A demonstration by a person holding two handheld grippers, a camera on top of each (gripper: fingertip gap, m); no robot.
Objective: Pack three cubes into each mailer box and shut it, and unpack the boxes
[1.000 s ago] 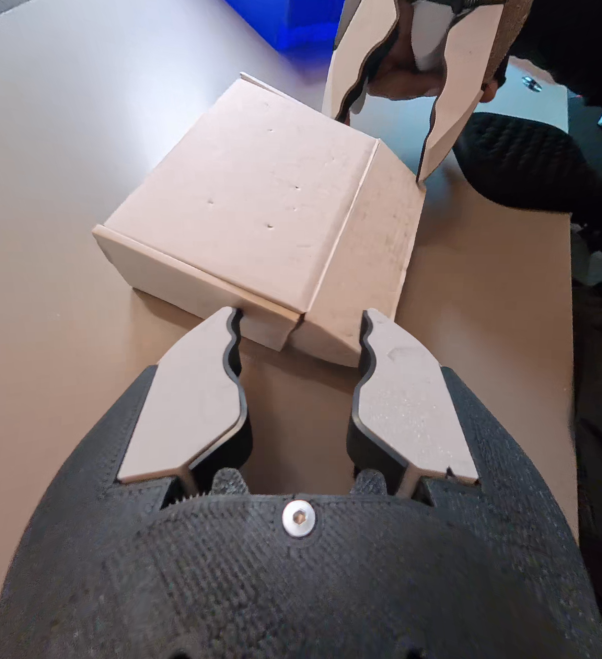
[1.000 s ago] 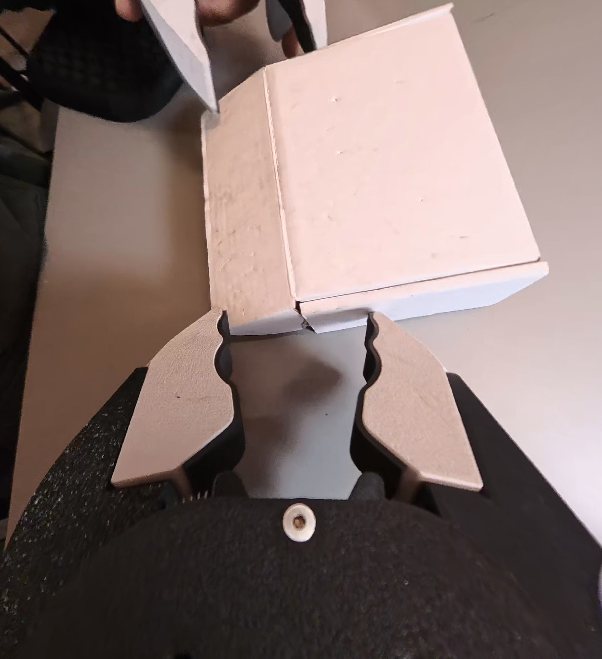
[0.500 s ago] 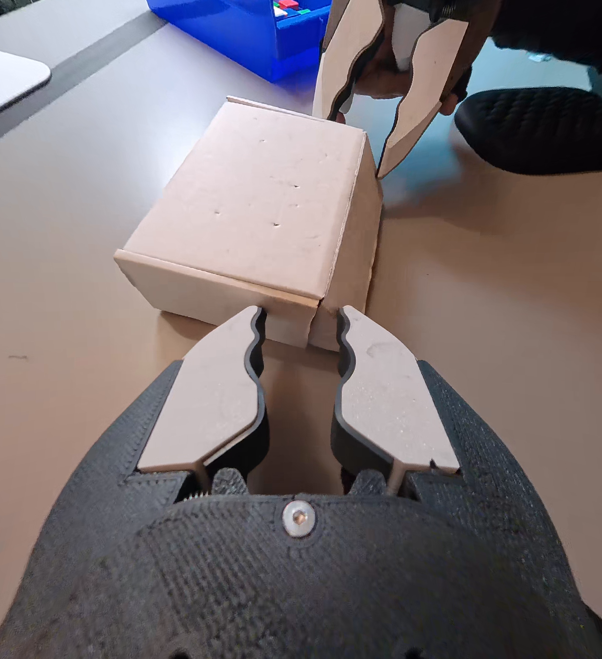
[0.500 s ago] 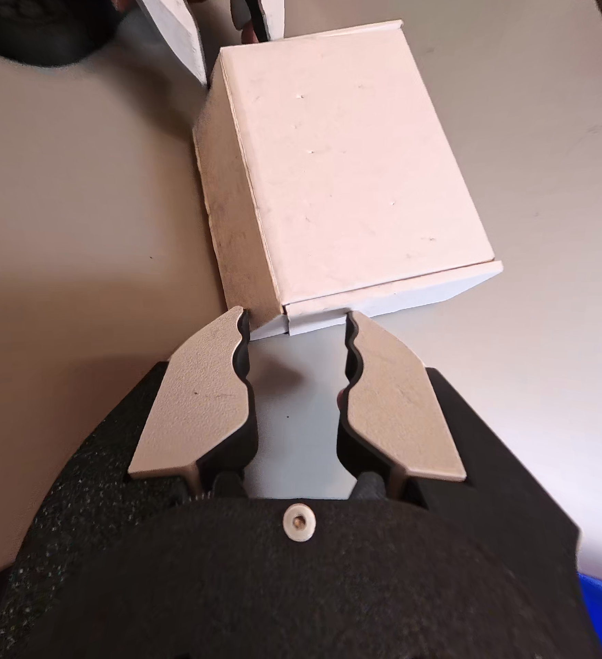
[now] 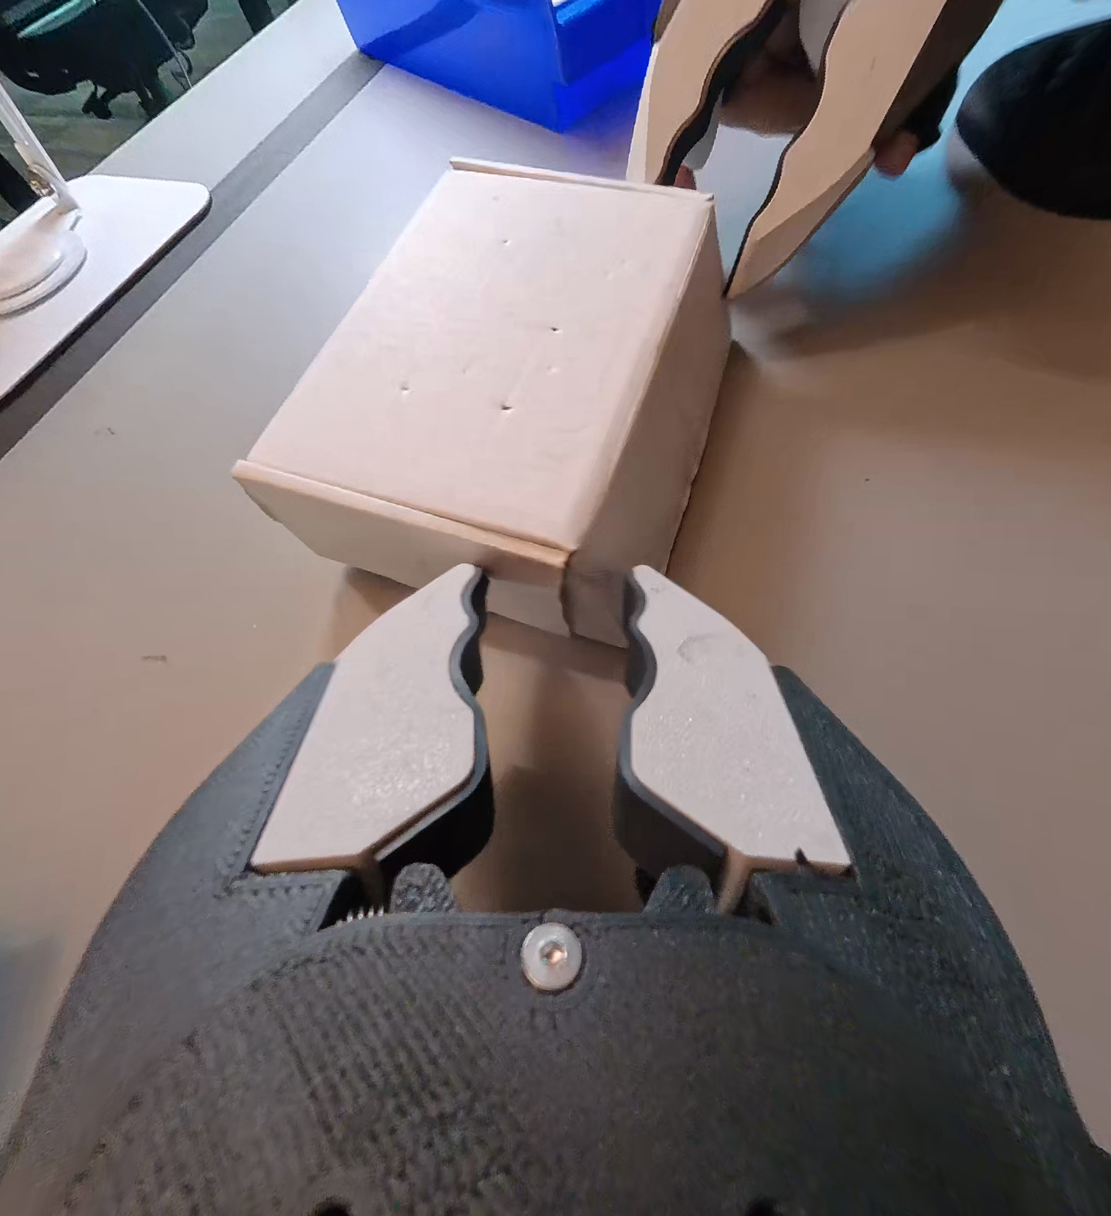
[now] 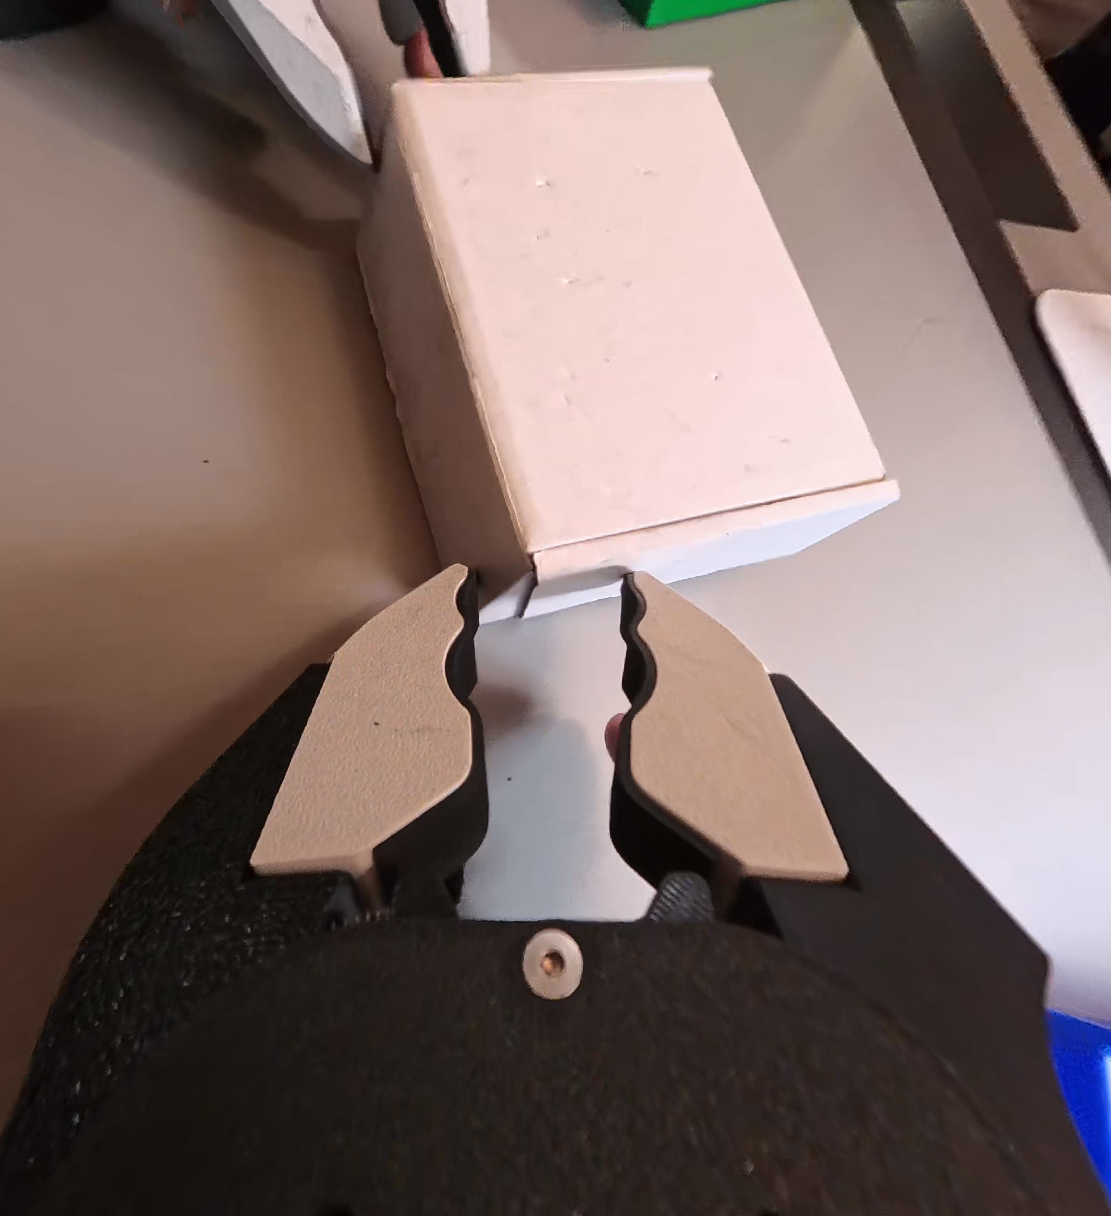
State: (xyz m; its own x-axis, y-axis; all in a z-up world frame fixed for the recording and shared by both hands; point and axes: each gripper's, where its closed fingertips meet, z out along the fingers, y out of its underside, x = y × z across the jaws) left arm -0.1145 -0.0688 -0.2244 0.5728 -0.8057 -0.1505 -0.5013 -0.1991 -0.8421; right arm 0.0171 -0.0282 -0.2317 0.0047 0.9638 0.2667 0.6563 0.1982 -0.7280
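Note:
A closed cardboard mailer box (image 5: pixel 507 381) lies flat on the tan table; no cubes show. My left gripper (image 5: pixel 556 585) is open, its fingertips on either side of the box's near right corner, low by the table. My right gripper (image 6: pixel 549 585) is open in the same way at the diagonally opposite corner of the box (image 6: pixel 605 316). Whether the fingertips touch the cardboard I cannot tell. Each gripper shows at the far end of the other's view: the right one (image 5: pixel 737 197), the left one (image 6: pixel 401 85).
A blue bin (image 5: pixel 507 59) stands behind the box and shows again at the lower right of the right wrist view (image 6: pixel 1105 1105). A white stand base (image 5: pixel 46 263) lies across a dark table seam (image 5: pixel 164 243). A green object (image 6: pixel 691 10) sits at the edge. About 15 cm separates my left fingertips from my right.
Both grippers' jaws have narrowed from a second ago. The box has turned on the table with both grippers at its corners; the bin and stand base have come into view.

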